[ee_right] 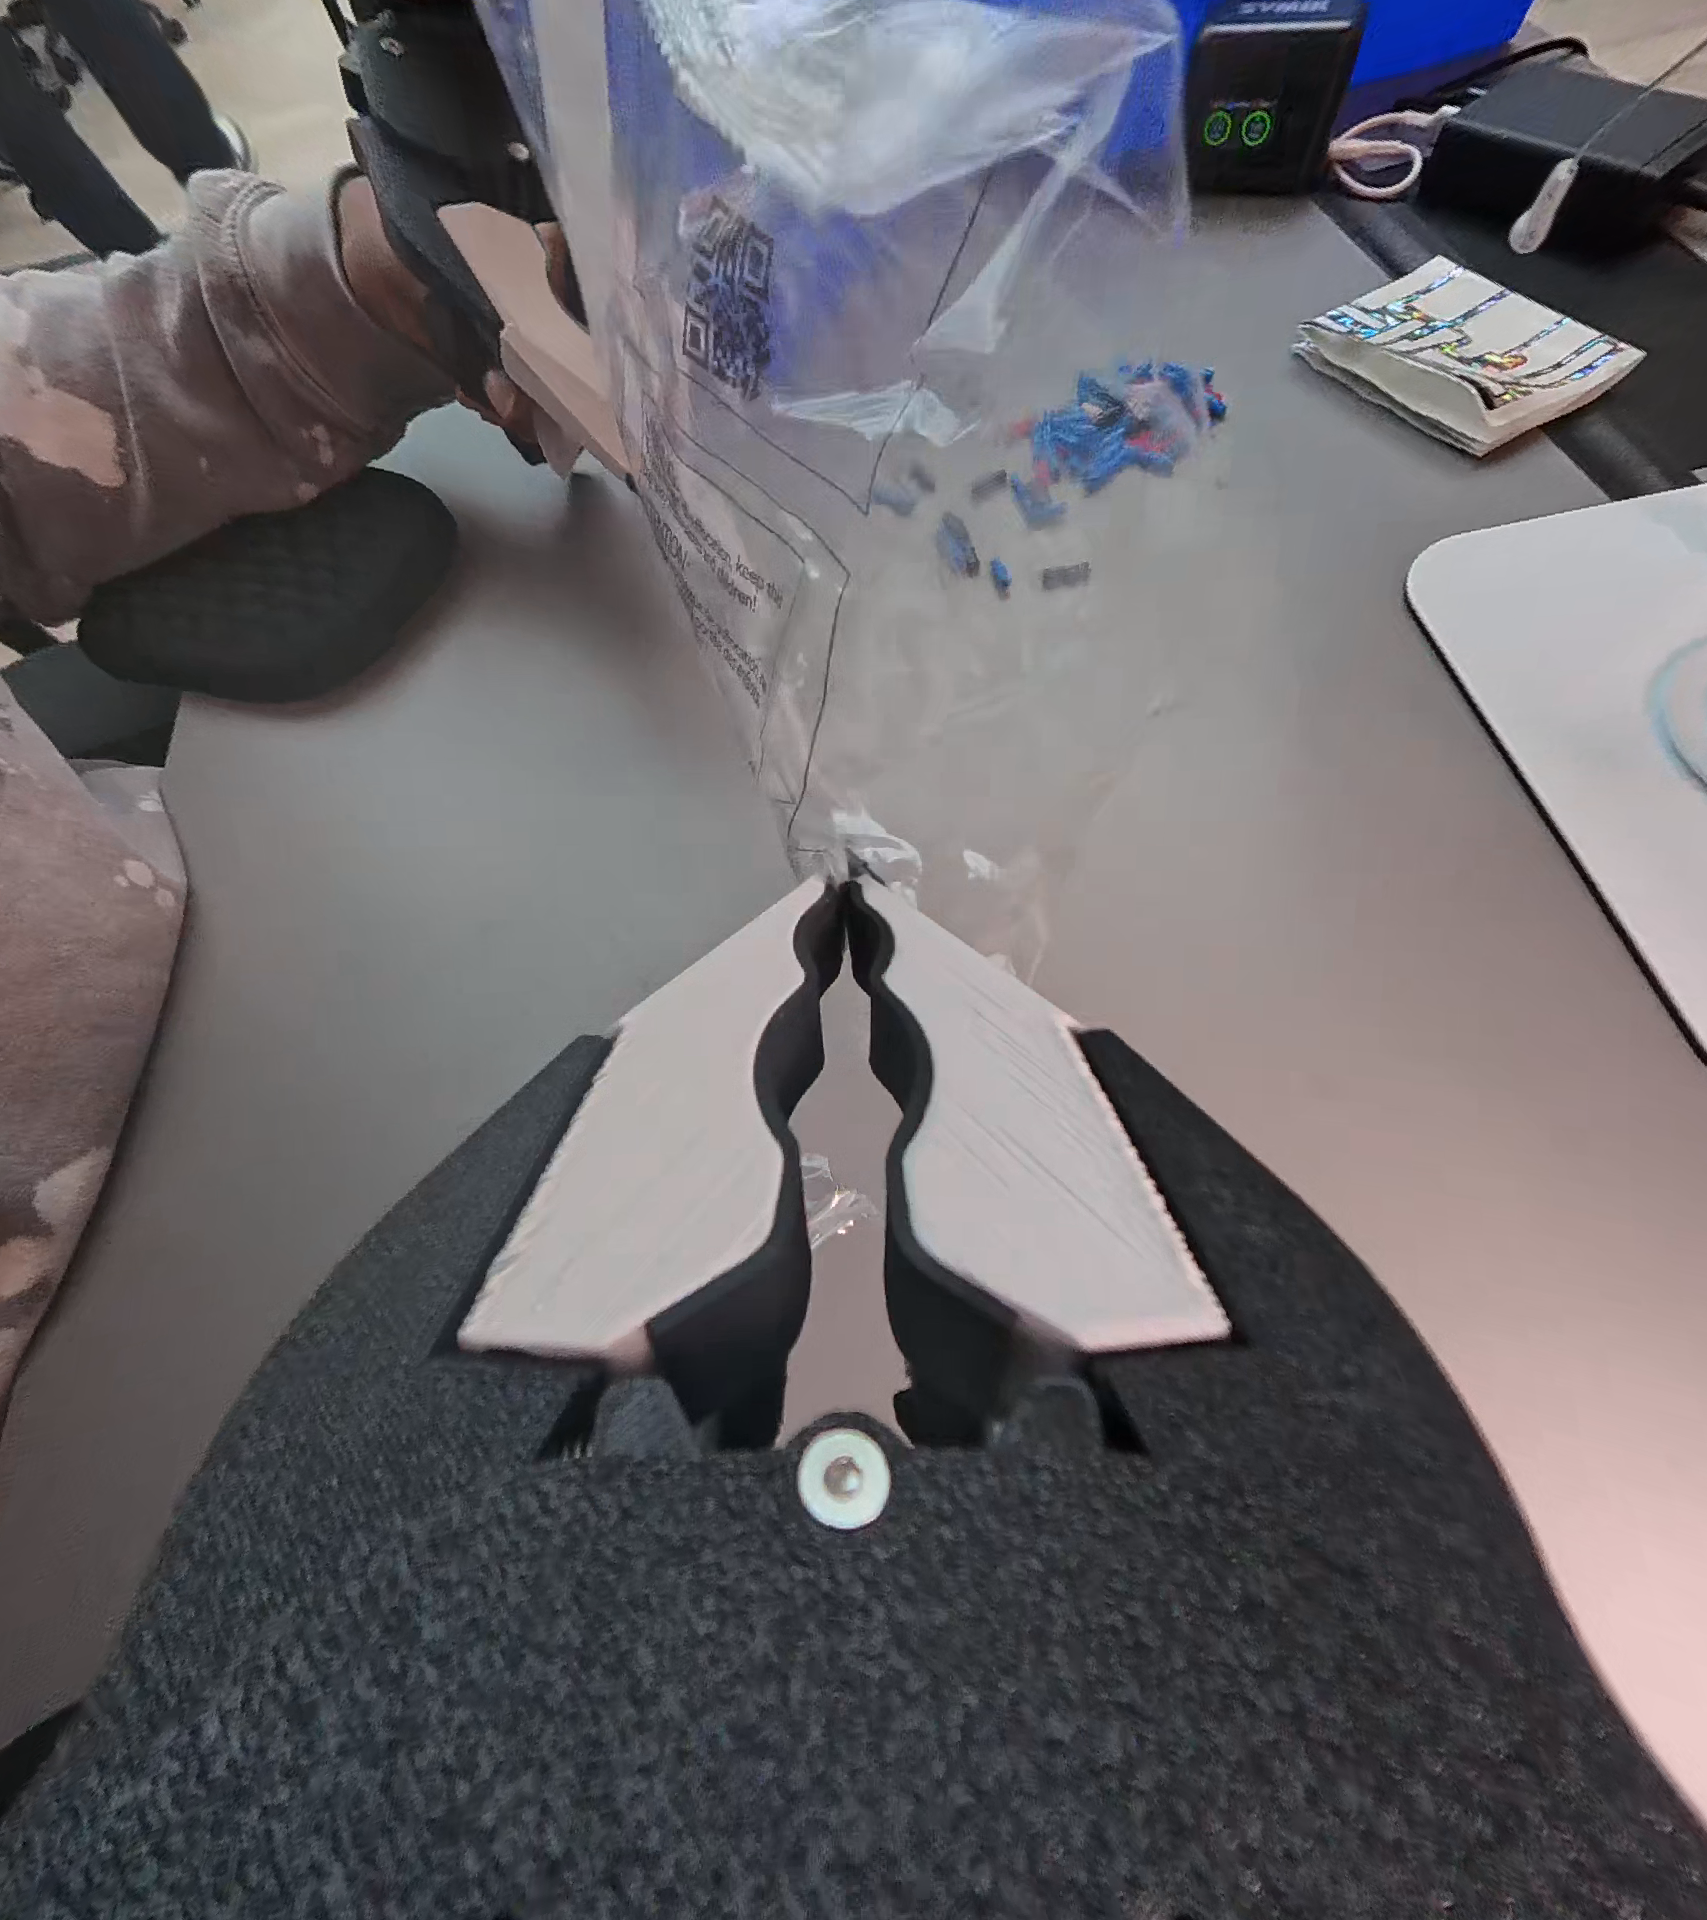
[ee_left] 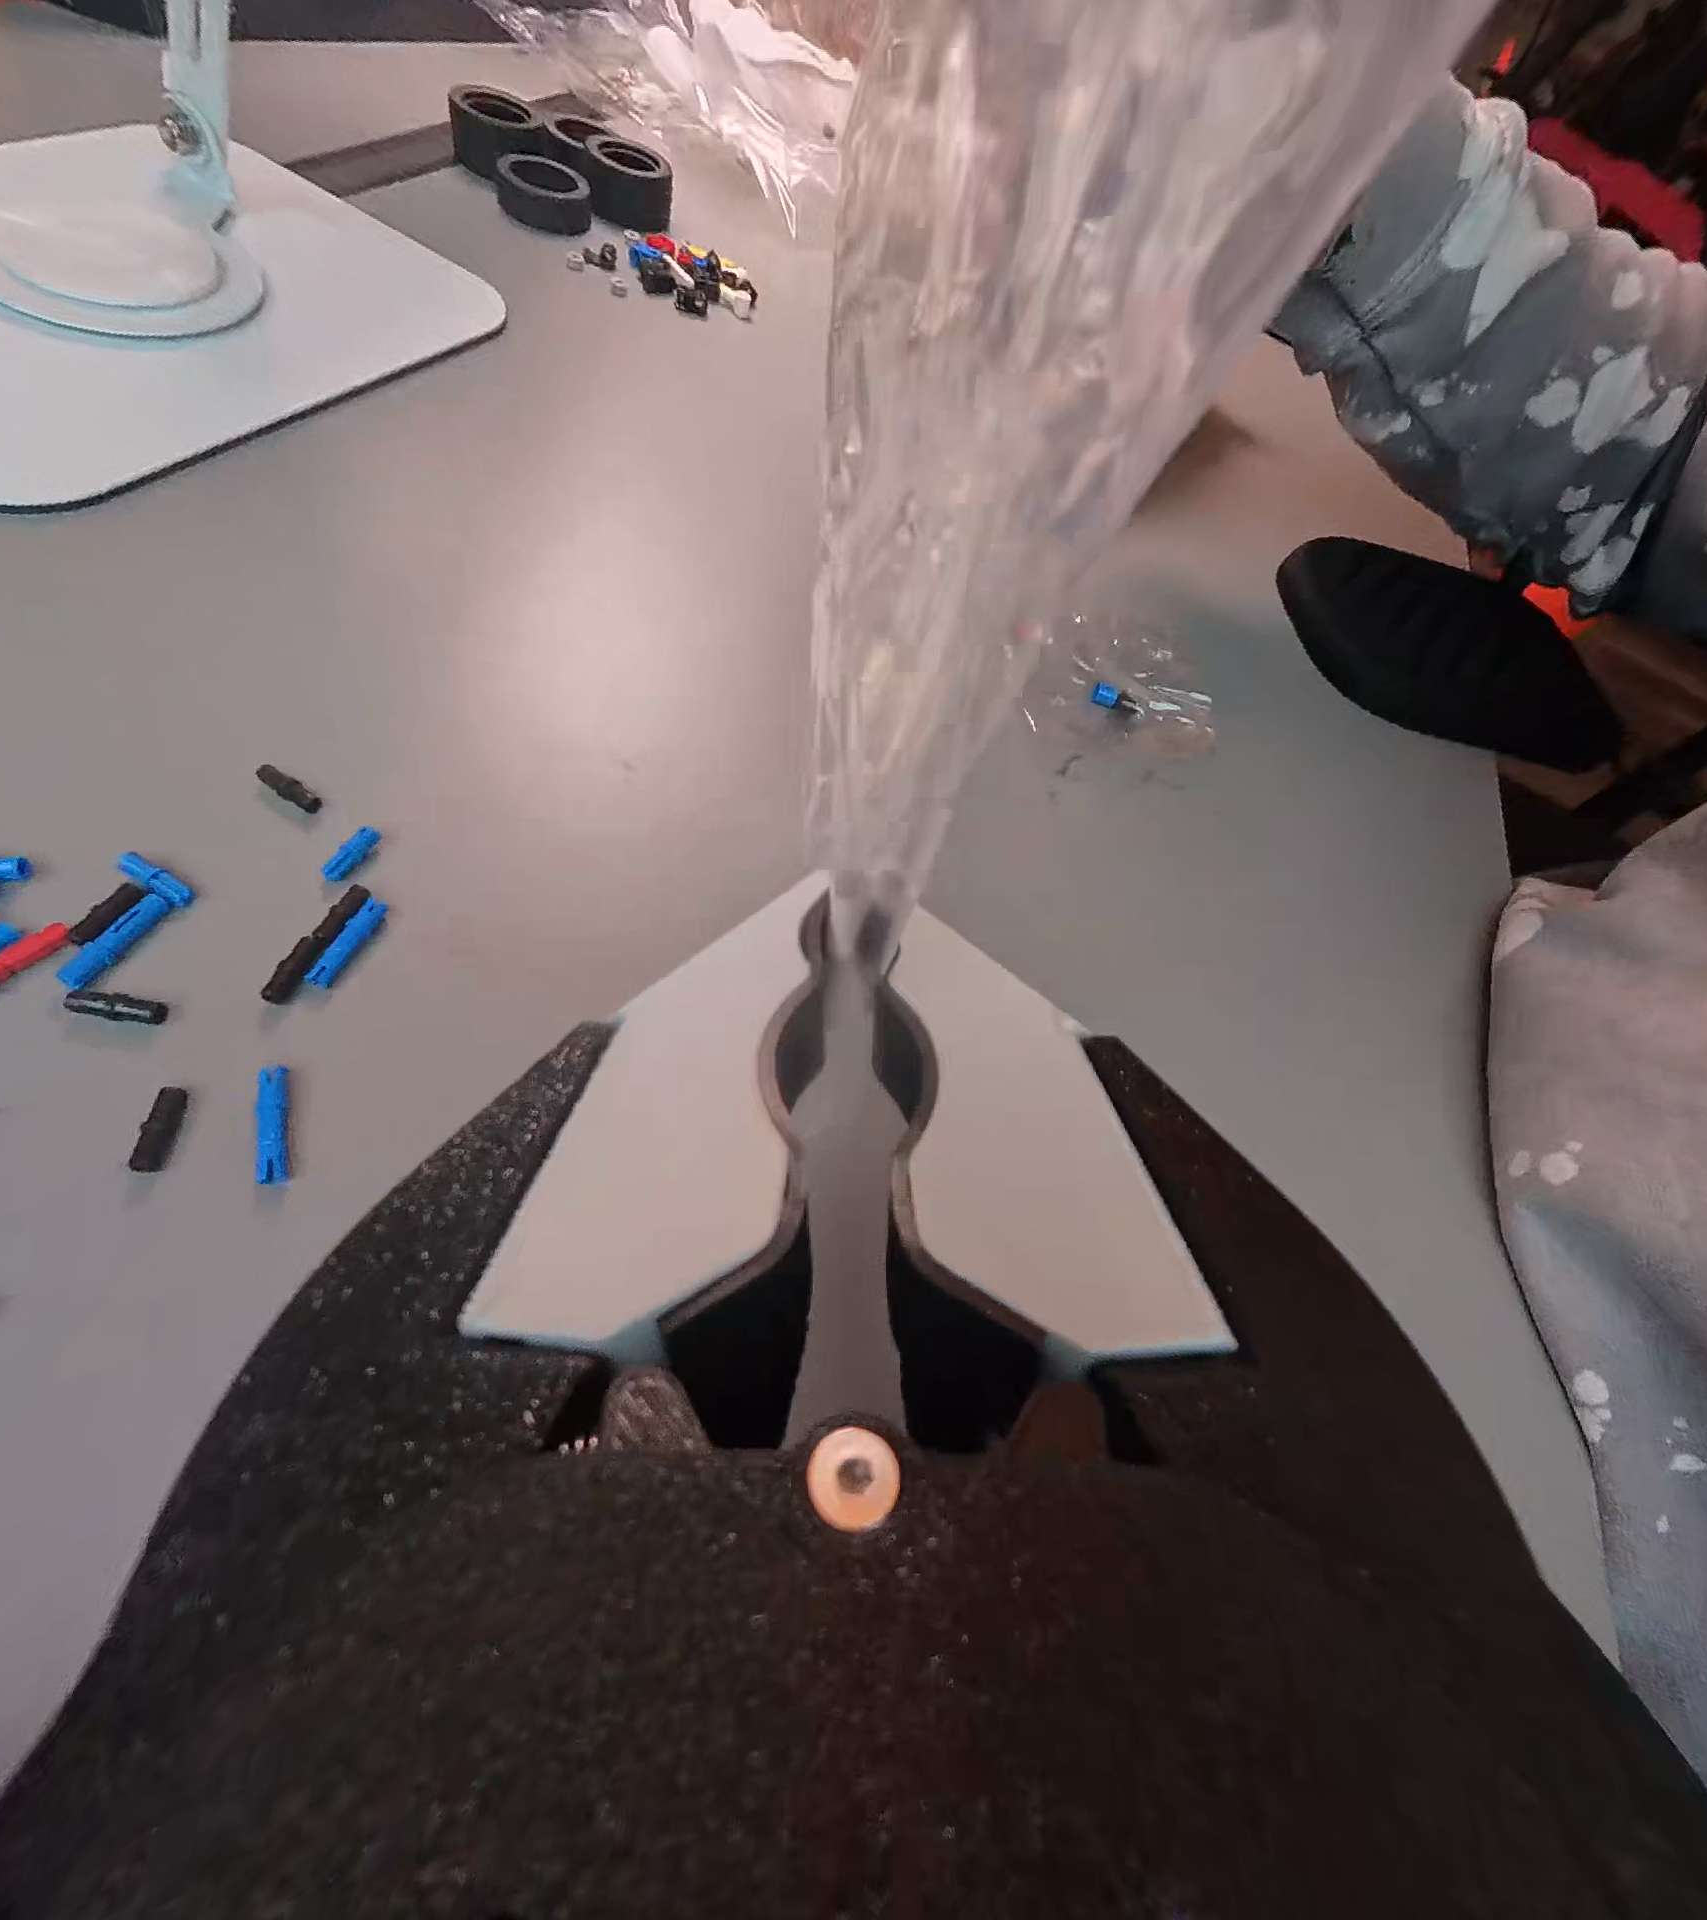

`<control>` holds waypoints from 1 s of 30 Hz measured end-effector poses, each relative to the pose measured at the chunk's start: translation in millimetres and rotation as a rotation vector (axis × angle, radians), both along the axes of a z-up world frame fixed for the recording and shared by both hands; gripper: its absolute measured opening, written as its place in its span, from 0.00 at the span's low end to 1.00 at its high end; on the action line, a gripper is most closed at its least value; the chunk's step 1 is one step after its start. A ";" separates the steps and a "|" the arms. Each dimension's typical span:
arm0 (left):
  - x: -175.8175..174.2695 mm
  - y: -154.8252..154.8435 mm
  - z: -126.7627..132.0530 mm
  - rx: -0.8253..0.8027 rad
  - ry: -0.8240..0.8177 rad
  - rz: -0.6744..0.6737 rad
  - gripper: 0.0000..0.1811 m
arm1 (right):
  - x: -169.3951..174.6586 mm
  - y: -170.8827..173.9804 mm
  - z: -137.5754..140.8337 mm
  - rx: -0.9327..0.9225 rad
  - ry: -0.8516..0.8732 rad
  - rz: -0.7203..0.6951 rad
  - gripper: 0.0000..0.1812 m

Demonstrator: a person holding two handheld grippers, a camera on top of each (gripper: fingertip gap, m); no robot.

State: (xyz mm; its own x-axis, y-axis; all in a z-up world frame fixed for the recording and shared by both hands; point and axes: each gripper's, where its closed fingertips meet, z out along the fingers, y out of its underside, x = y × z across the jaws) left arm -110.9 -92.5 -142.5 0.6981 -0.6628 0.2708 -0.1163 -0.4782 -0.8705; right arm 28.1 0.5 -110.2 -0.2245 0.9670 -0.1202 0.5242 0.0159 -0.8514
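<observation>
A clear plastic bag [ee_left: 994, 416] hangs stretched above the grey table, and both grippers hold it. My left gripper [ee_left: 857, 925] is shut on one end of the bag. My right gripper [ee_right: 847, 894] is shut on another corner of the bag [ee_right: 797, 436], which bears black printing. The left gripper [ee_right: 527, 343] also shows far off in the right wrist view, held by a hand in a mottled sleeve [ee_right: 153, 353]. Loose blue, black and red pins [ee_left: 132, 935] lie on the table to the left of my left gripper; they also show through the bag in the right wrist view [ee_right: 1088, 447].
A white monitor base [ee_left: 153, 312] stands at the back left, with black tyres [ee_left: 568, 156] and a small pile of mixed parts [ee_left: 683, 270] beyond. A small clear bag with a blue piece [ee_left: 1119, 696] lies near the table edge. A folded booklet [ee_right: 1462, 353] and black devices [ee_right: 1264, 94] lie farther off. The grippers' ends are close to 20 cm from one another.
</observation>
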 end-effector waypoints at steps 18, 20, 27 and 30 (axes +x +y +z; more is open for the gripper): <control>5.9 -10.1 4.1 -0.006 -0.069 -0.079 0.00 | 11.3 -10.3 33.8 -0.048 0.117 0.083 0.02; 5.5 -11.0 8.9 0.006 -0.095 -0.085 0.00 | 15.2 -11.8 40.2 -0.027 0.138 0.095 0.07; 7.9 -16.7 16.1 -0.009 -0.168 -0.121 0.00 | 19.8 -17.3 14.9 0.166 0.041 0.133 0.03; 4.2 -17.7 14.8 -0.041 -0.191 -0.123 0.00 | 26.5 -24.2 17.8 0.126 0.024 0.192 0.00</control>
State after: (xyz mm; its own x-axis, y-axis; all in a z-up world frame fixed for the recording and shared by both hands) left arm -106.7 -110.1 -127.7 0.5460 -0.7257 0.4186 -0.0114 -0.5061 -0.8624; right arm 54.6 -23.8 -92.5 -0.4076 0.9132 0.0062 0.4812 0.2205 -0.8485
